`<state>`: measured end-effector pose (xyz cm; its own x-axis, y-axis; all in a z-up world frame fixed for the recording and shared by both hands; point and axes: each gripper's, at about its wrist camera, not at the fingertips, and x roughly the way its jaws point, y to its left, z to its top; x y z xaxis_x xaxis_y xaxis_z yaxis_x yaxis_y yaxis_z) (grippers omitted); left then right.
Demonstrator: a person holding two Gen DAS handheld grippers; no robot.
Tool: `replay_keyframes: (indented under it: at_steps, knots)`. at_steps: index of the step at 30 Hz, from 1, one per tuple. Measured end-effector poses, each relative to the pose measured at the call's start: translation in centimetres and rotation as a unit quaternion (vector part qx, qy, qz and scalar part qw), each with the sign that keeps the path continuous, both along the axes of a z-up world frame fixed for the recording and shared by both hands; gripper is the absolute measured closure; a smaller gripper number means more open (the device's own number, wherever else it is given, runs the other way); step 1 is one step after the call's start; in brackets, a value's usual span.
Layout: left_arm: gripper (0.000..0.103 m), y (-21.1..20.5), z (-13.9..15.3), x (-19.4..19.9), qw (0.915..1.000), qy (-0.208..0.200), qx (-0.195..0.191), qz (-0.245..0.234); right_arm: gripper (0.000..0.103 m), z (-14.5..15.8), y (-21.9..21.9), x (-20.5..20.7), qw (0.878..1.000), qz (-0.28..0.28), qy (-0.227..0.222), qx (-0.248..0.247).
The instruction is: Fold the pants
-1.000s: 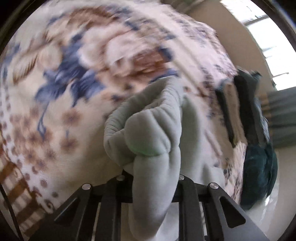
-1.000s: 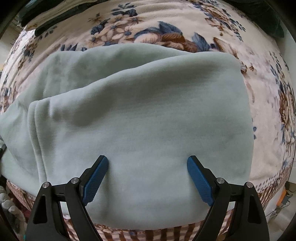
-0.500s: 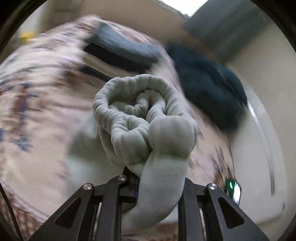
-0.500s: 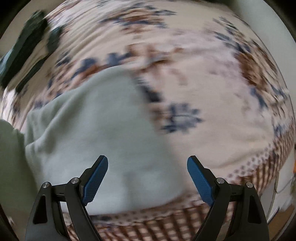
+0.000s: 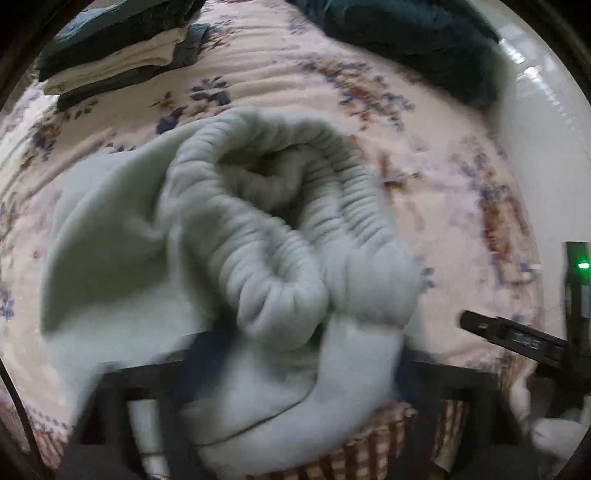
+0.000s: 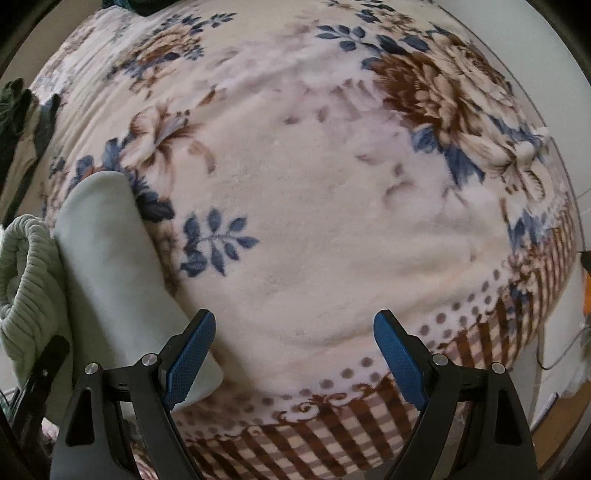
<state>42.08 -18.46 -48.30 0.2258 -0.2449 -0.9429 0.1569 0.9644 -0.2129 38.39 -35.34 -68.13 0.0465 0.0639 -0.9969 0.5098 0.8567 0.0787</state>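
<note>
The pale green fleece pants (image 5: 280, 240) lie bunched on the floral blanket (image 5: 295, 74), their ribbed waistband curled into a ring in the left wrist view. My left gripper (image 5: 306, 354) is just above them. Its blurred dark jaws are opening wide on either side of the cloth and no longer pinch it. In the right wrist view, my right gripper (image 6: 293, 321) stands open over the bare blanket (image 6: 332, 221) with nothing between its blue pads (image 6: 192, 347). The pants (image 6: 107, 258) reach in from the left edge, beside the left pad.
A stack of folded clothes (image 5: 122, 55) sits at the blanket's far left, and a dark teal garment (image 5: 406, 33) lies at the far right. The blanket's checked border (image 6: 332, 435) marks the near edge. Pale floor (image 5: 535, 110) lies to the right.
The left jaws, shut on the waistband before, have spread apart, and the left view has swung round to the clothes stack. The right gripper slid sideways off the pants onto bare blanket.
</note>
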Motion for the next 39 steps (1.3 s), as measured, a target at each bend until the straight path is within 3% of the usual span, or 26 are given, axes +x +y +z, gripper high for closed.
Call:
replay_keyframes:
  at_steps: [3, 7, 9, 12, 16, 21, 26, 27, 28, 29, 31, 35, 39]
  knots:
    - [0.002, 1.0, 1.1, -0.5, 1.0, -0.005, -0.003, 0.0, 0.013, 0.9, 0.0, -0.7, 0.998, -0.006, -0.036, 0.05]
    - [0.002, 4.3, 4.7, -0.8, 0.9989, -0.027, 0.003, 0.04, 0.012, 3.2, 1.0, 0.2, 0.993, 0.014, -0.071, 0.088]
    - [0.002, 7.1, 6.5, -0.8, 0.9959, -0.05, 0.018, 0.073, 0.012, 4.5, 2.2, 1.3, 0.988, 0.033, -0.088, 0.119]
    - [0.002, 12.4, 7.9, -0.3, 0.9847, -0.072, 0.076, 0.14, 0.012, 5.9, 5.3, 3.7, 0.98, 0.08, -0.097, 0.155]
    - [0.002, 17.9, 5.8, 0.3, 0.9709, -0.039, 0.113, 0.207, 0.012, 6.9, 11.4, 7.0, 0.966, 0.143, -0.098, 0.191]
    - [0.002, 21.0, 3.5, 0.0, 0.9583, -0.012, 0.154, 0.241, 0.012, 5.8, 16.9, 9.5, 0.957, 0.18, -0.072, 0.216]
    - [0.002, 21.9, 2.3, -0.6, 0.9562, 0.009, 0.148, 0.252, 0.014, 6.0, 21.5, 9.7, 0.952, 0.251, -0.086, 0.153]
    - [0.002, 21.8, 2.1, -0.8, 0.9571, 0.011, 0.146, 0.25, 0.032, 5.8, 22.1, 9.6, 0.948, 0.26, -0.096, 0.157]
    - [0.002, 21.6, 2.1, -0.9, 0.9581, 0.012, 0.144, 0.247, 0.075, 5.4, 22.7, 9.5, 0.947, 0.275, -0.095, 0.139]
    - [0.002, 21.4, 2.2, -0.9, 0.959, 0.012, 0.144, 0.244, 0.081, 5.2, 22.9, 9.4, 0.945, 0.286, -0.091, 0.13]
    - [0.002, 20.8, 2.2, -1.1, 0.9629, 0.017, 0.137, 0.232, 0.083, 5.7, 21.7, 9.1, 0.949, 0.258, -0.099, 0.149]
    - [0.002, 20.3, 2.3, -1.4, 0.9693, 0.021, 0.11, 0.218, 0.083, 8.6, 14.8, 9.2, 0.96, 0.159, -0.113, 0.199]
    - [0.002, 19.7, 1.8, -1.2, 0.9727, 0.027, 0.094, 0.211, 0.079, 4.9, 11.3, 9.5, 0.974, 0.117, -0.051, 0.189]
